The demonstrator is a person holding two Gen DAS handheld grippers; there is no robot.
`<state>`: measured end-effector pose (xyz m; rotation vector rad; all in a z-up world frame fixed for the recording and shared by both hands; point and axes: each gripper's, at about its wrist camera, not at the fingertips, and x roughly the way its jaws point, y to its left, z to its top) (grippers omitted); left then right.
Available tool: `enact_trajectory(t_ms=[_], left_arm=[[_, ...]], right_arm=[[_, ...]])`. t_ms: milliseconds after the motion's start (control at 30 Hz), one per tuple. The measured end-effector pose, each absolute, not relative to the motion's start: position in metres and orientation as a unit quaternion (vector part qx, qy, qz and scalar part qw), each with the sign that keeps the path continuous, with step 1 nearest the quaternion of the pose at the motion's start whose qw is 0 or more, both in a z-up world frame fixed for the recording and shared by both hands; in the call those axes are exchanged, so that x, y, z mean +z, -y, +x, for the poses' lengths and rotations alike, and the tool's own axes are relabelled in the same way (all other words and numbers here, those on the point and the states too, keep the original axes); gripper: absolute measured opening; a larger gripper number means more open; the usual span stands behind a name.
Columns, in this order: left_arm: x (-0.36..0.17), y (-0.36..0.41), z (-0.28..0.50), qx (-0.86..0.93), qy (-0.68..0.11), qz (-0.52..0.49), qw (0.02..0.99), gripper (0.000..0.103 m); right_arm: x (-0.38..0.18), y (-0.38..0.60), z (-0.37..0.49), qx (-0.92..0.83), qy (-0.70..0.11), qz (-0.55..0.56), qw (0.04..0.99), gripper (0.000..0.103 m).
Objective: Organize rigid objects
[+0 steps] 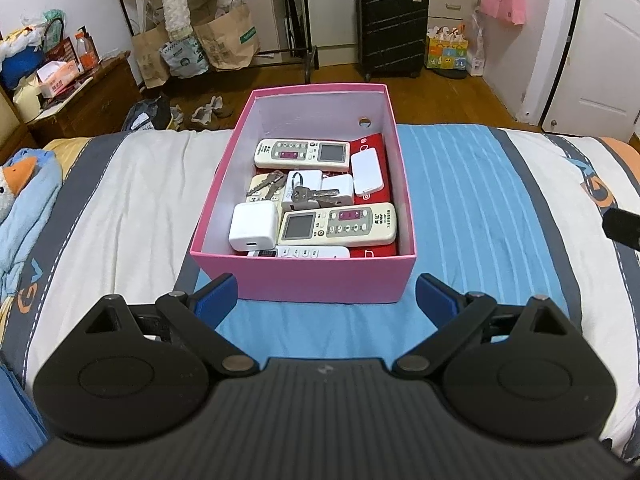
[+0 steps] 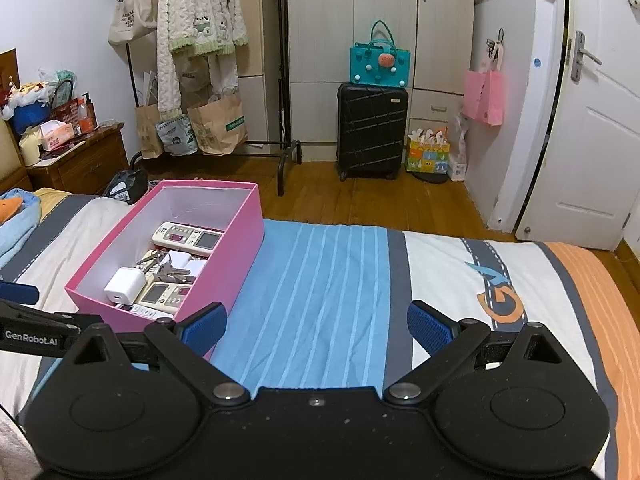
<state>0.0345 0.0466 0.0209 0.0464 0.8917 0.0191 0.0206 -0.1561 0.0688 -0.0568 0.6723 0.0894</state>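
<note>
Pink cardboard box (image 1: 320,280) filled on the striped blue-and-white bedspread (image 1: 460,200).

Inside lie cream remote controls (image 1: 338,227), a white square charger (image 1: 253,227) and loose metal keys (image 1: 310,195). Left gripper (image 1: 326,296) and right gripper (image 2: 316,326) both hover with jaws released, grasping nothing.

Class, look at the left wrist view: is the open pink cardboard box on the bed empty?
No: the pink cardboard box holds cream remote controls, a white square charger and metal keys.
</note>
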Motion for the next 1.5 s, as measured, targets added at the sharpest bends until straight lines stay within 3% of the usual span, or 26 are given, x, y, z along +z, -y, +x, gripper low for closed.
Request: enact_trajectory(t_ms=[1500], left_arm=[[0.0148,-0.0427,0.0333,0.011,-0.42,0.034,0.907,0.096]], right_arm=[[0.0616,0.1501,0.018,0.035,-0.325,-0.045,0.944,0.099]])
